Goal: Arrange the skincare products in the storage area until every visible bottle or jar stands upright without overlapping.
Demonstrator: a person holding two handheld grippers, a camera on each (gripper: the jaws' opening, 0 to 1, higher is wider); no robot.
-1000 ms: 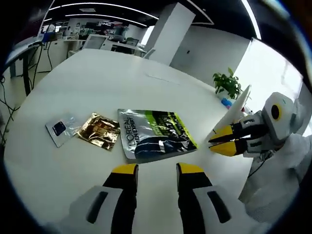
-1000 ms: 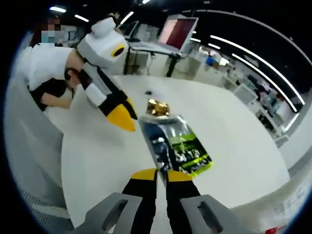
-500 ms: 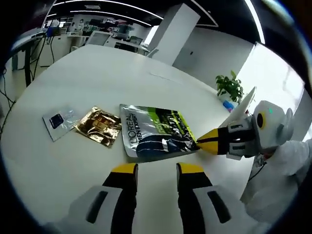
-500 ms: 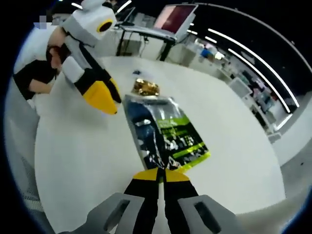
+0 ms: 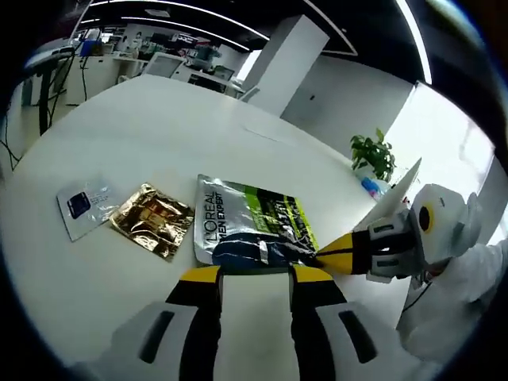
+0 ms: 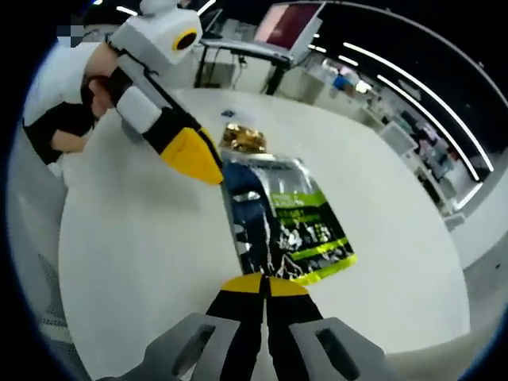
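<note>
A silver, black and green L'Oreal pouch (image 5: pixel 252 228) lies flat on the white round table (image 5: pixel 159 119). Left of it lie a gold sachet (image 5: pixel 152 221) and a small clear sachet with a blue square (image 5: pixel 82 208). My left gripper (image 5: pixel 258 278) is open just short of the pouch's near edge. My right gripper (image 5: pixel 327 252) reaches in from the right with its yellow tips shut on the pouch's corner. In the right gripper view the right gripper (image 6: pixel 263 284) pinches the pouch (image 6: pixel 282 222) at its near edge. The left gripper (image 6: pixel 198 159) hangs over the pouch's far left, near the gold sachet (image 6: pixel 243 138).
A potted plant (image 5: pixel 373 151) and a small blue object (image 5: pixel 367 166) stand past the table's far right edge. A person in white (image 6: pixel 55 103) is at the table's left in the right gripper view. An open laptop on a stand (image 6: pixel 290 36) is behind the table.
The right gripper, held apart from the pouch a second ago, has come in and shut on its corner. The left gripper has moved closer to the pouch's near edge.
</note>
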